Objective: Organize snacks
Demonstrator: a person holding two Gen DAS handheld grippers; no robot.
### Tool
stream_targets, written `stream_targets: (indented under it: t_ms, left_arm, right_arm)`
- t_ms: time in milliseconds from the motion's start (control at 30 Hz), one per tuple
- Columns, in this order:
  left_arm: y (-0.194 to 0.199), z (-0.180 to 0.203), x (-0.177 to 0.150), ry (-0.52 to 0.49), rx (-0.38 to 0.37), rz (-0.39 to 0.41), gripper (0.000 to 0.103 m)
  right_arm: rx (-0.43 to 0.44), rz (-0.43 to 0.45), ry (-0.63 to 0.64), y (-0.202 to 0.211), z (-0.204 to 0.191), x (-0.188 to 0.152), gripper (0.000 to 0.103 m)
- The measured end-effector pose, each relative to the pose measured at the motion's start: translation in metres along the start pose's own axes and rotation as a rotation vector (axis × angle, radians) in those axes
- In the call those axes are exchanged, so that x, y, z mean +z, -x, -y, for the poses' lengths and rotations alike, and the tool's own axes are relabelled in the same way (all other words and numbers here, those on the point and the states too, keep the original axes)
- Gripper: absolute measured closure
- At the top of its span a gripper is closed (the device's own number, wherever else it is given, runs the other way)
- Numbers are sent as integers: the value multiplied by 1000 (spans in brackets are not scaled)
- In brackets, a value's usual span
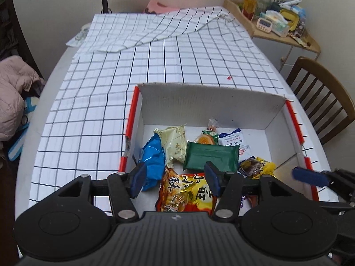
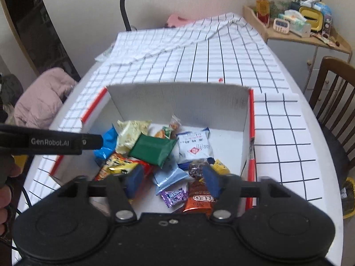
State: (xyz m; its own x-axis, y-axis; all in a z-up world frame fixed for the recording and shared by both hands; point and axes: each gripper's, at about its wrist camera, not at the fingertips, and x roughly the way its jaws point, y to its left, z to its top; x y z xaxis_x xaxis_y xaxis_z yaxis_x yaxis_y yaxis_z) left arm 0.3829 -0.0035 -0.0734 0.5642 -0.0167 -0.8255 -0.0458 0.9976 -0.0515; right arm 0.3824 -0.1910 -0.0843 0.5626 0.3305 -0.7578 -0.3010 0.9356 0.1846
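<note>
Evidently both grippers hang over the white cardboard box (image 1: 206, 102) on the table (image 1: 55, 71), each tilted down into it, and neither carries anything. The left gripper (image 1: 175, 180) has its blue fingers (image 1: 136, 181) moderately wide, with only air between them; below the gap, at 6 o'clock in the box, lies the red-and-yellow snack bag (image 1: 186, 192). The right gripper (image 2: 172, 180) also stands with its fingers (image 2: 210, 180) parted and clear of the packets, a pale blue sachet (image 2: 168, 176) and an orange Oreo pack (image 2: 199, 199) showing beneath them.

The snacks are all gathered loosely on the box floor, which looks like the point of the job: a green flat pack (image 1: 210, 157) at the centre, a blue foil bag (image 1: 153, 155) at 9 o'clock, a cream packet (image 1: 175, 141) at 11 o'clock, a white-and-blue pouch (image 2: 195, 146) at 1 o'clock, and a dark round sweet (image 2: 197, 166) beside a yellow wrapper (image 1: 266, 166) at 3 o'clock. They overlap one another, heaped and not sorted in rows.

The checked tablecloth (image 1: 177, 62) beyond the box, from 10 to 2 o'clock, shows no snacks apart from a tiny red scrap (image 1: 229, 77), so collecting seems largely done. With empty, parted fingers above the pile, either hand seems placed to go after another item or tidy the heap
</note>
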Motion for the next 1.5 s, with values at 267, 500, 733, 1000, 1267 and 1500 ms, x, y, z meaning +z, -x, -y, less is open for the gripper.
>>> stream_targets:
  t_ms: [267, 500, 733, 1000, 1267, 1500]
  left_arm:
    - [46, -3, -14, -26, -32, 84, 41]
    - [82, -9, -31, -42, -68, 138, 40]
    - [115, -19, -54, -50, -80, 186, 40]
    - [147, -30, -80, -45, -100, 252, 23]
    - [168, -33, -102, -46, -133, 277, 4]
    - [184, -22, -117, -53, -97, 300, 4]
  right_arm:
    - [2, 69, 0, 38, -11, -7, 23]
    - [2, 143, 15, 71, -26, -20, 15]
    - [32, 217, 30, 105, -40, -32, 5]
    - [67, 244, 12, 129, -50, -48, 1]
    - [60, 289, 20, 156, -64, -71, 1]
    - [52, 309, 17, 177, -65, -81, 0]
